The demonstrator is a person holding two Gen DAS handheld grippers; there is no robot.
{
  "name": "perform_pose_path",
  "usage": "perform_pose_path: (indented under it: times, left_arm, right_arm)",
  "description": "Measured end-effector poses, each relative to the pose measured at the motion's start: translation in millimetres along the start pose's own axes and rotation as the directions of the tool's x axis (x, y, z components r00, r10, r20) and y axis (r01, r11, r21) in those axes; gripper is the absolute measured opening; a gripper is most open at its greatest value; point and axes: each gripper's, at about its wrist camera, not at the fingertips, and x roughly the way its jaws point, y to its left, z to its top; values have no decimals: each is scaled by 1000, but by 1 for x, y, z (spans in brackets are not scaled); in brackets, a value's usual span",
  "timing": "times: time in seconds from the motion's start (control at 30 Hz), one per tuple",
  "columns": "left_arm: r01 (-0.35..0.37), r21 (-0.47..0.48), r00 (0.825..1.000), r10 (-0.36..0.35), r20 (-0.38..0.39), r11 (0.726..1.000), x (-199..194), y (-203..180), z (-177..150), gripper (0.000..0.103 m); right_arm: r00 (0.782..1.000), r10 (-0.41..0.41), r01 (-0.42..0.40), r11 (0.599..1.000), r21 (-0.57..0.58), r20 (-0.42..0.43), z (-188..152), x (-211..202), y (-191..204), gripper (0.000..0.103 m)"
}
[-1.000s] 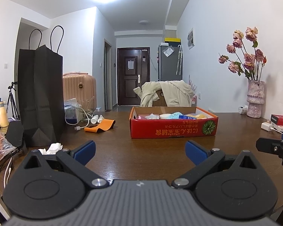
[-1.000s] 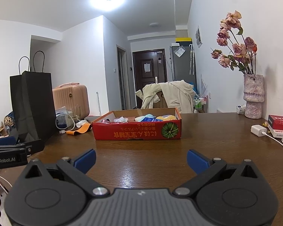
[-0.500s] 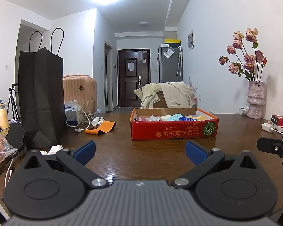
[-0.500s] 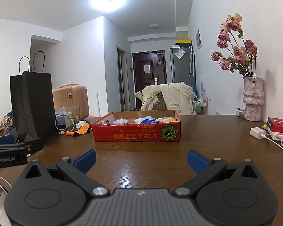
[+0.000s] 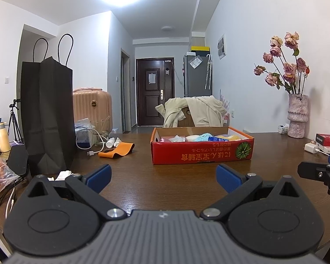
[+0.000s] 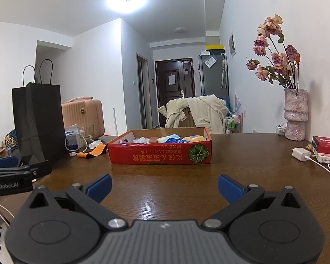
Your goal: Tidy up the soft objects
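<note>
A red cardboard box (image 5: 201,154) (image 6: 160,154) sits mid-table, holding several soft items: a light blue plush (image 5: 203,136), a yellow one (image 5: 230,136) and a clear-wrapped piece (image 5: 177,139). An orange strap (image 5: 117,151) (image 6: 92,151) lies on the wood left of the box. My left gripper (image 5: 162,177) hovers open over the near table, well short of the box, nothing between its blue pads. My right gripper (image 6: 164,187) is likewise open and empty, facing the box from the near side.
A tall black paper bag (image 5: 46,118) stands at the left, with cables and a white charger (image 5: 85,140) behind it. A vase of dried roses (image 5: 297,118), a red packet (image 6: 326,144) and a white adapter (image 6: 301,154) occupy the right side. A draped chair (image 5: 193,112) stands behind the table.
Both grippers have tilted down slightly and eased a little nearer the box. Both stay open; nothing was grasped.
</note>
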Motion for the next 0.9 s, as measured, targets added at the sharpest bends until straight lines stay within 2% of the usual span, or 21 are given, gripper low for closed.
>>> perform_pose_path:
  times: [0.9]
  left_arm:
    - [0,13,1000,0,21,1000,0,3,1,103]
  right_arm:
    - [1000,0,0,1000,1,2,-1,0,0,103]
